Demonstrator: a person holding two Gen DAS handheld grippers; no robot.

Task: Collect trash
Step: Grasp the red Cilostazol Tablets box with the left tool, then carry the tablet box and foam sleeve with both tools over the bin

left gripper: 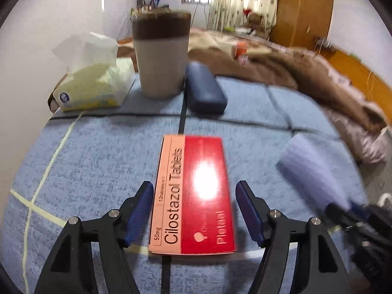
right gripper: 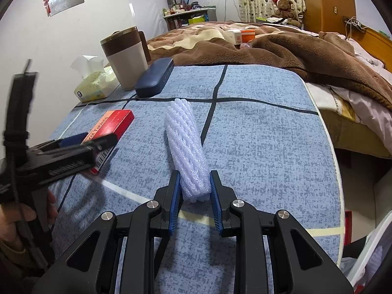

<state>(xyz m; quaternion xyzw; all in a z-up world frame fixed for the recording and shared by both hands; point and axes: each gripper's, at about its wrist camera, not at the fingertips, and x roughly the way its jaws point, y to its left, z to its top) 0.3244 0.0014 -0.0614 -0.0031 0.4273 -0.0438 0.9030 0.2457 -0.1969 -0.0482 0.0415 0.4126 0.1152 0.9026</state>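
**Two grippers at work over a blue quilt**

A bed [right gripper: 281, 41] with a brown blanket [right gripper: 306, 56] is being seen behind a table draped in a blue checked quilt [right gripper: 257, 134]. At the quilt's far left corner, a tissue pack [left gripper: 90, 85], a brown-and-grey cup [left gripper: 161, 54] and a dark blue case [left gripper: 204, 88] are being kept close together, the case lying just beside the cup.

The left gripper [left gripper: 194, 210] is being held with its jaws apart around a red-and-pink pill box [left gripper: 193, 196]; the box is lying flat on the quilt between the pads, with a gap showing on each side, so nothing is being gripped.

The right gripper [right gripper: 194, 191] is being kept nearly closed on the near end of a white foam net [right gripper: 186, 147], the blue pads pressing its sides. The net is lying lengthwise on the quilt, just right of the box.

A hand [right gripper: 14, 223] is being glimpsed at the lower left of the right wrist view, grasping the left gripper's handle.
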